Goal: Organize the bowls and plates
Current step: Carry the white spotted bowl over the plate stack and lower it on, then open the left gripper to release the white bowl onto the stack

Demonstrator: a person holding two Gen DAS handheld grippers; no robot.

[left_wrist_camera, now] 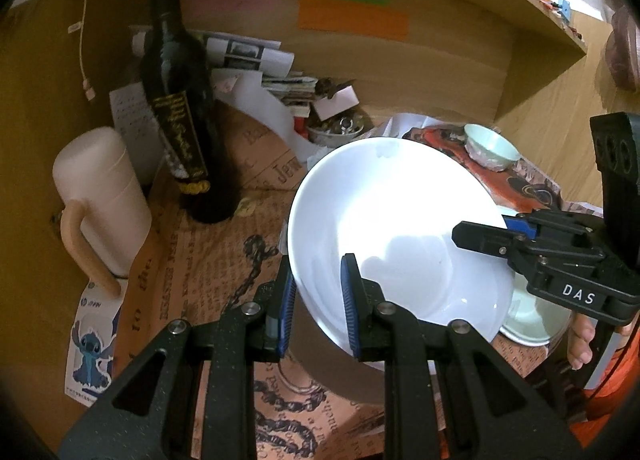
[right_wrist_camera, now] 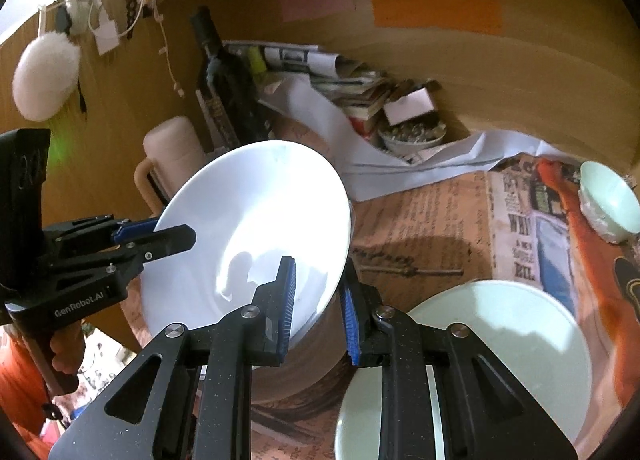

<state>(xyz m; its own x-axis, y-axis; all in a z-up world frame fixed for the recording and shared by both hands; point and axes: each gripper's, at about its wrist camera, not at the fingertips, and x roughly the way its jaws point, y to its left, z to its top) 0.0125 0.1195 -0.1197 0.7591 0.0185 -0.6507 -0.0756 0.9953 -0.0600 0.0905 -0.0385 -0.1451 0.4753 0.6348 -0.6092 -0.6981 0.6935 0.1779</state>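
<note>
A large white bowl [left_wrist_camera: 400, 228] is held above the table by both grippers, tilted. My left gripper [left_wrist_camera: 318, 300] has its blue pads on either side of the bowl's near-left rim. My right gripper [right_wrist_camera: 318, 300] grips the opposite rim of the white bowl [right_wrist_camera: 256, 228], one pad inside and one outside. The right gripper [left_wrist_camera: 500, 238] also shows across the bowl in the left wrist view, and the left gripper [right_wrist_camera: 160, 236] in the right wrist view. A pale green plate [right_wrist_camera: 500, 340] lies below my right gripper. A small pale green bowl [right_wrist_camera: 608, 200] stands at the far right, also in the left wrist view [left_wrist_camera: 490, 146].
A dark wine bottle [left_wrist_camera: 180, 100] and a cream flask [left_wrist_camera: 100, 196] stand at the left by the wooden wall. Papers, a stack of books and a small dish of metal bits [left_wrist_camera: 340, 128] crowd the back. Printed paper [left_wrist_camera: 208, 260] covers the table.
</note>
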